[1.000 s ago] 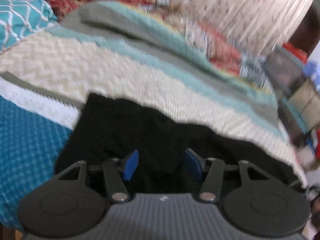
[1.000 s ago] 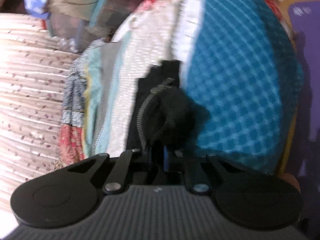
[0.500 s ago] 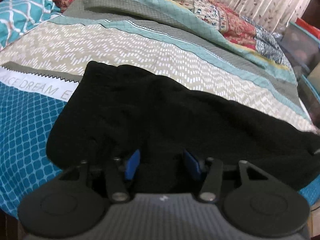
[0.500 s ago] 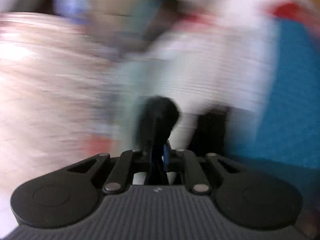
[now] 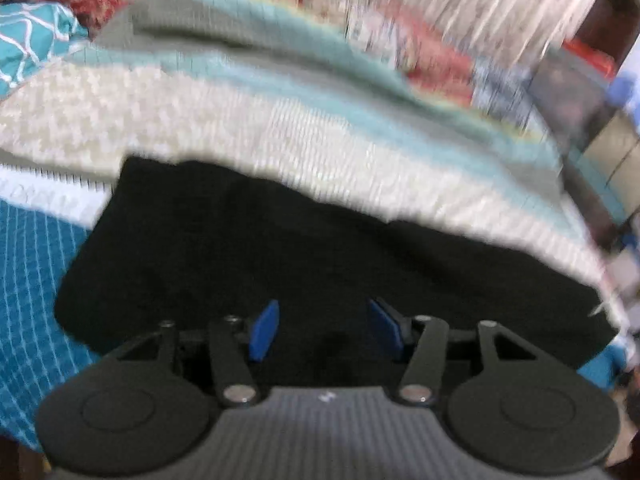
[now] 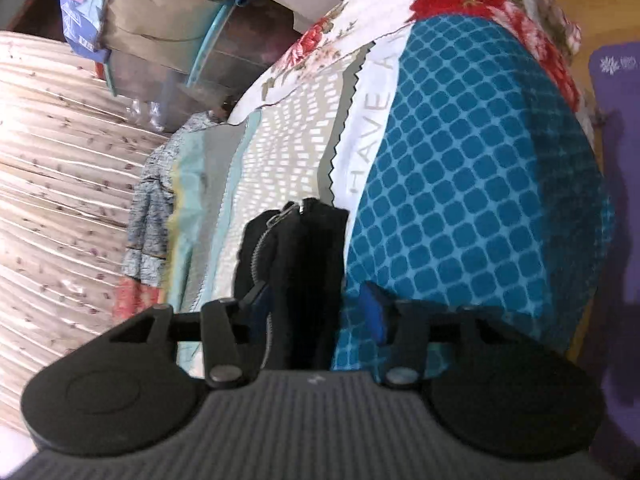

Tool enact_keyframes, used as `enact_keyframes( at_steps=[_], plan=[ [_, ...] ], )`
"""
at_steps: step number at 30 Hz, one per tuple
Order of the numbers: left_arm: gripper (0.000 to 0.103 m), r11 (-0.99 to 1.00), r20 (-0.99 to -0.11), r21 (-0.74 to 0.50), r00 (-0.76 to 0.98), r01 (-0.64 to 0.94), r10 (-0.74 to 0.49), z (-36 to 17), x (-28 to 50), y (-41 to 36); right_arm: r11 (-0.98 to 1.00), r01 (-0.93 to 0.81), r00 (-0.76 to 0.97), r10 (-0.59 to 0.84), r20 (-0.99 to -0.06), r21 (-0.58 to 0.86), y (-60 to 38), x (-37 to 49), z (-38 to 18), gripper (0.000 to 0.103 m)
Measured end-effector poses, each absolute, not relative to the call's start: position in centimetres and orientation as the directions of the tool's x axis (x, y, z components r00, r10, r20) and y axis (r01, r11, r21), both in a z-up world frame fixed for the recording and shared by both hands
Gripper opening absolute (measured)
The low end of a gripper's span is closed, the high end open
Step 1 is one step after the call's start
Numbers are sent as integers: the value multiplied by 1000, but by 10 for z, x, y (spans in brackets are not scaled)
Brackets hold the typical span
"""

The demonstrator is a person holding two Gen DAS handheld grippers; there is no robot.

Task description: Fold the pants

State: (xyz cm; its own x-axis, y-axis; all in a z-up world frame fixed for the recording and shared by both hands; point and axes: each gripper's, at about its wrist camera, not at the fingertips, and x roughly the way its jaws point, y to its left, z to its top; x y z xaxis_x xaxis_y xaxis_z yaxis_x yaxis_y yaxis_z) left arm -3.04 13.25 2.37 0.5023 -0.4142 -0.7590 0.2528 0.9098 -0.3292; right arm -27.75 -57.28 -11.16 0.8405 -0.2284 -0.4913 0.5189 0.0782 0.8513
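Observation:
The black pants (image 5: 280, 248) lie folded in a long band across the patterned bedspread (image 5: 280, 128). My left gripper (image 5: 326, 330) is open just above their near edge, blue pads apart, holding nothing. In the right wrist view the pants (image 6: 296, 248) show end-on as a stacked black bundle with a zipper (image 6: 260, 248) on its left side. My right gripper (image 6: 316, 312) is open, its pads on either side of the bundle's near end, not pressing on it.
The bedspread has a teal checked panel (image 6: 472, 200), a white text band and beige and mint stripes. A teal pillow (image 5: 28, 40) lies at the far left. Pleated curtains (image 6: 52, 160), boxes and clutter (image 6: 160, 32) stand beyond the bed. A purple mat (image 6: 616, 200) lies on the floor.
My right gripper, shut on a bunch of the pants a second ago, has swung over fast and opened, leaving the cloth on the bed. My left gripper stayed open and lifted slightly.

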Motion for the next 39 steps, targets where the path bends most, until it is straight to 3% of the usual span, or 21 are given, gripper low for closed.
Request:
enact_keyframes(
  at_steps=[2, 4, 5, 6, 9, 12, 16, 19, 22, 25, 26, 27, 29, 31, 32, 33, 36, 39],
  plan=[
    [47, 929, -818, -287, 444, 235, -365, 1, -27, 127, 73, 520, 835, -255, -488, 851, -576, -270, -111, 51],
    [46, 935, -823, -268, 450, 234, -348, -5, -28, 125, 80, 525, 830, -268, -489, 848, -577, -266, -108, 52],
    [46, 937, -824, -262, 452, 232, -343, -2, -28, 124, 96, 538, 825, -264, -500, 837, -577, -261, -104, 42],
    [46, 938, -826, -256, 451, 233, -337, 0, -28, 122, 123, 553, 821, -251, -513, 824, -577, -258, -100, 17],
    [46, 935, -818, -271, 457, 229, -349, 10, -29, 124, 173, 542, 835, -215, -506, 822, -572, -250, -89, 12],
    [46, 909, -759, -353, 501, 220, -416, 29, -34, 138, 292, 421, 906, -174, -385, 859, -552, -249, -53, 12],
    [47, 889, -683, -418, 580, 187, -443, 52, -34, 161, 580, 279, 947, -32, -321, 765, -495, -228, 3, 12],
    [47, 877, -644, -461, 630, 134, -435, 61, -33, 183, 776, 178, 916, 94, -389, 605, -429, -205, 22, 12],
    [49, 877, -634, -473, 658, 85, -405, 61, -36, 204, 926, 85, 829, 139, -542, 367, -351, -183, 7, 14],
    [52, 879, -652, -475, 661, 27, -373, 55, -37, 223, 985, 42, 678, 93, -729, 165, -287, -161, -50, 25],
    [53, 878, -655, -479, 662, 10, -365, 52, -37, 230, 997, 28, 702, 31, -712, 71, -272, -166, -56, 27],
    [57, 875, -655, -484, 665, -4, -359, 51, -40, 238, 1000, 7, 725, -4, -689, 1, -260, -173, -53, 40],
    [64, 871, -660, -489, 670, -39, -341, 44, -44, 252, 999, -40, 726, 46, -686, 24, -255, -182, -42, 53],
    [74, 860, -672, -504, 660, -76, -336, 34, -44, 264, 992, -65, 751, 118, -650, 106, -261, -187, -22, 51],
    [74, 850, -675, -518, 654, -91, -341, 29, -44, 269, 988, -66, 765, 139, -629, 139, -265, -184, -10, 51],
    [75, 835, -678, -540, 643, -108, -356, 22, -41, 272, 985, -53, 781, 144, -608, 165, -271, -186, -1, 51],
    [90, 756, -664, -634, 616, -164, -423, 2, -35, 278, 962, 38, 825, 123, -552, 270, -286, -173, 8, 50],
    [98, 706, -630, -688, 622, -169, -465, -9, -33, 276, 914, 147, 791, 121, -600, 378, -297, -157, -19, 42]
  ],
)
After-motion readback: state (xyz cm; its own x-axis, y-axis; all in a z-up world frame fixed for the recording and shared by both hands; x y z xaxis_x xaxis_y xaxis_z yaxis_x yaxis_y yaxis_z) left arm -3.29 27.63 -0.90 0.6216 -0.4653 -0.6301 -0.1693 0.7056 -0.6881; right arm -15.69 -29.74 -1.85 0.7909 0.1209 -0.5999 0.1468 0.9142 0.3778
